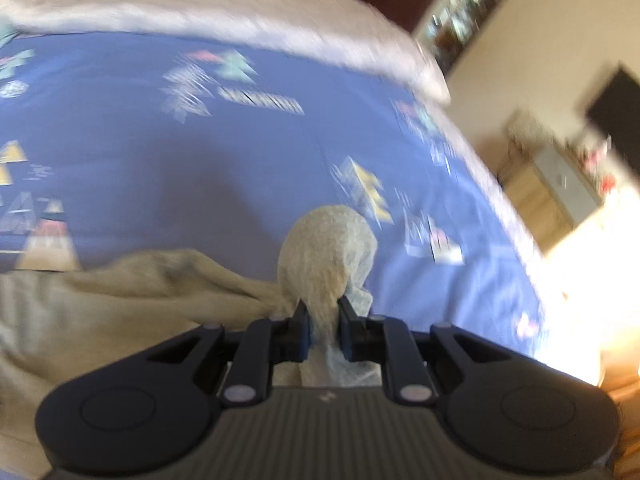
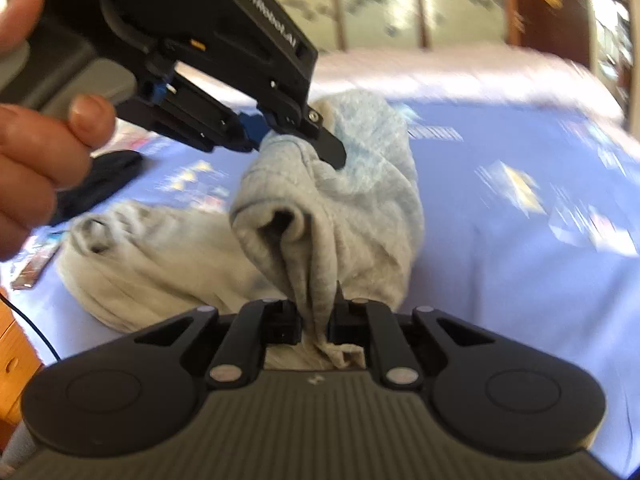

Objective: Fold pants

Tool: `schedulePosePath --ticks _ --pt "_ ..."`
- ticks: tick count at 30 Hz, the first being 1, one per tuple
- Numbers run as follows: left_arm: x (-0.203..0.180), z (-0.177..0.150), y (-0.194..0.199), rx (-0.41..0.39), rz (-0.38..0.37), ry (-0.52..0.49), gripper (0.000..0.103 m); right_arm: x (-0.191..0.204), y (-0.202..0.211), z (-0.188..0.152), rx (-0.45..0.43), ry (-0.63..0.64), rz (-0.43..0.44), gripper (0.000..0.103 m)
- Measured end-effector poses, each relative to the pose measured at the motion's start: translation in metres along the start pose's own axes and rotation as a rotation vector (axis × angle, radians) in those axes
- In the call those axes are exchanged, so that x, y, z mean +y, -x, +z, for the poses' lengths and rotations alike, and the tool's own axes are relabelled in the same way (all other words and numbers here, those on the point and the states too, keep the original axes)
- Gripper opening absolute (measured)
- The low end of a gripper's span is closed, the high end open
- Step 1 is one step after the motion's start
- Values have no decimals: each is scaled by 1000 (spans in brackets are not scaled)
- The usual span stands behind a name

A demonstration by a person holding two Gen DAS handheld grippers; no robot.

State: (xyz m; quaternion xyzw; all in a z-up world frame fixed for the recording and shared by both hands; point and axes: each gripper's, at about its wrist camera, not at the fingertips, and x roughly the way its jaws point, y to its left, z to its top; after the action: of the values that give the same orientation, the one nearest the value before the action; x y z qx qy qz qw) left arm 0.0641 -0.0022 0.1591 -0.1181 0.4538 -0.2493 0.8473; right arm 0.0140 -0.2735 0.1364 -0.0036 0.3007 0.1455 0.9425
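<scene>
Both hand-held grippers are clamped on the pants – light grey, soft knit, bunched up on the bed.

Left hand-held gripper [image 1: 323,322]: jaws pinched tight on a gathered wad of the pants [image 1: 324,256], which balloons up at 12 o'clock from the fingertips. The rest of the fabric trails off toward 9 o'clock and lies crumpled on the blue patterned bedsheet [image 1: 160,152]. White blanket [image 1: 200,4] across the far side of the bed.

Right hand-held gripper [image 2: 314,312]: jaws closed on another fold of the same pants [image 2: 340,208]. In this view the left hand-held gripper [image 2: 296,136] comes in from 10 o'clock, gripping the upper end of the raised bundle, with the person's hand [image 2: 44,132] around its grip at 9 o'clock. The bundle hangs between the two grips; the loose remainder lies on the sheet at 8 o'clock. Dark cloth item [image 2: 100,180] sits on the bed just beyond it – too blurred to identify.
</scene>
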Motion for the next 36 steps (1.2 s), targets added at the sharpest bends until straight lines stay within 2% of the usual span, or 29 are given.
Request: schedulePosePath --ticks 3,5,11,13,15,16,18,20,21,23,25,27,28,30,32,33,34,36 --pt "46 10 41 -71 6 75 14 31 -11 23 -41 74 61 14" --pt "79 15 64 -109 41 116 14 53 -21 37 -44 111 117 14" --pt "173 16 100 -142 140 256 14 131 -62 52 -4 219 251 15" --pt "202 13 103 -133 173 294 14 148 -74 53 31 235 307 21" --pt "231 5 95 -97 225 328 17 159 -87 51 87 237 373 38" --pt "245 0 89 -70 257 354 21 158 -89 52 100 230 378 46" --pt "268 -14 82 -43 303 411 24 152 -86 49 114 213 376 46" --pt "283 -25 88 -70 265 450 32 137 -79 48 115 186 374 48" --pt "287 -29 94 -92 241 468 34 125 -73 49 106 167 356 48" --pt "289 -35 109 -141 227 484 44 99 -62 50 90 109 301 48" --pt "285 -40 122 -198 211 473 56 70 -56 46 91 13 250 48" --pt "278 -42 128 -225 195 436 61 46 -58 39 119 -101 211 48" --pt "273 -43 124 -218 206 412 60 36 -63 36 136 -151 200 48" --pt "265 -45 110 -172 278 350 56 21 -70 26 183 -246 190 49" --pt "261 -48 85 -95 419 280 59 18 -79 15 250 -292 191 49" --pt "264 -53 79 -72 458 267 62 19 -80 10 272 -274 174 49" --pt "270 -55 75 -59 460 285 64 20 -80 8 288 -247 151 49" --pt "280 -57 81 -81 400 355 65 16 -73 9 288 -256 155 49"
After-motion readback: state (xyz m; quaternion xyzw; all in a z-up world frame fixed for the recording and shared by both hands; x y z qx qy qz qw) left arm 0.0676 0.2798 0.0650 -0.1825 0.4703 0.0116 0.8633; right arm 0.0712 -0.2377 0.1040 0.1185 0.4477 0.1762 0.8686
